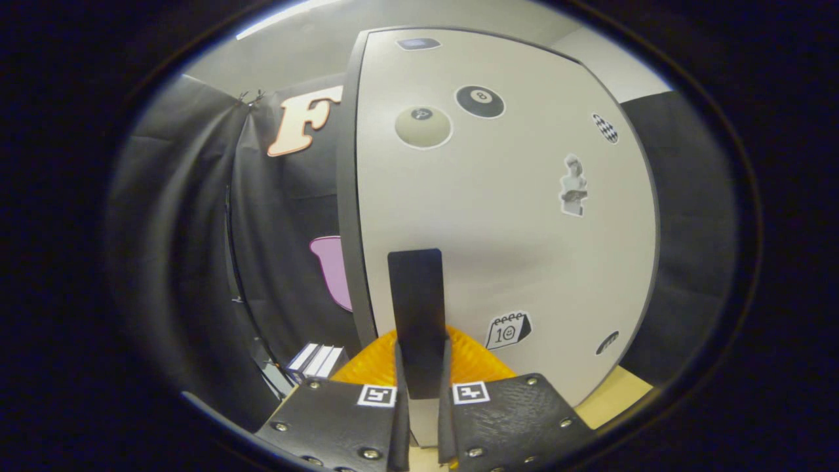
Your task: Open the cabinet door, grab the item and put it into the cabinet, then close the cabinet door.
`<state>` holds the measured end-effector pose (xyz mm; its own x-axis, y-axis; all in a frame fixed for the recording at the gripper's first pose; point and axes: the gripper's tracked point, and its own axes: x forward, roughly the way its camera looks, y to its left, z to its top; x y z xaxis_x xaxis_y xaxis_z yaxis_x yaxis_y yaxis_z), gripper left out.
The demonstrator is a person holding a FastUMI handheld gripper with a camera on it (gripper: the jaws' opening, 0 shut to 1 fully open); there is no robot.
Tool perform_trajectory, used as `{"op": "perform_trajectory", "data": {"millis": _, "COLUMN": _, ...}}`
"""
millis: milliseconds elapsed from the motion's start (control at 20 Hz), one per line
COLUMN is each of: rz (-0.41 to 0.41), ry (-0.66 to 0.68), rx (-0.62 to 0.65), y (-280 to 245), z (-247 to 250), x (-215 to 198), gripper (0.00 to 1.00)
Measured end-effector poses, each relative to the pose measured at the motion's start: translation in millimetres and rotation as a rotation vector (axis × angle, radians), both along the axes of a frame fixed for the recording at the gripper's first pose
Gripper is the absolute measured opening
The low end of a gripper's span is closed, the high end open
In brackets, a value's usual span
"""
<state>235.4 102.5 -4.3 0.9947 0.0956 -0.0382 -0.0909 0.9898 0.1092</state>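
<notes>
The cabinet door (505,216) is pale and flat, with several stickers on it, and it stands upright straight ahead of me. A dark vertical handle (415,308) sticks out from its lower middle. My gripper (421,387) is shut on this handle, one finger pressing on each side of its lower end. A small box with pale and dark stripes (318,359) lies low to the left of the fingers, beside the cabinet's dark left edge (347,216).
Black cloth hangs close on the left of the cabinet and also behind it on the right. A strip of light wooden tabletop (616,396) shows below the door's right corner.
</notes>
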Motion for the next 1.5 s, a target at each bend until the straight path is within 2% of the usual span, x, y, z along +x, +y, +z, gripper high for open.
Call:
{"op": "perform_trajectory", "data": {"millis": 550, "rz": -0.025, "ry": 0.003, "rx": 0.015, "y": -28, "z": 3, "x": -63, "gripper": 0.17}}
{"op": "perform_trajectory", "data": {"millis": 1500, "rz": -0.090, "ry": 0.012, "rx": 0.054, "y": -125, "z": 2, "x": -180, "gripper": 0.16}}
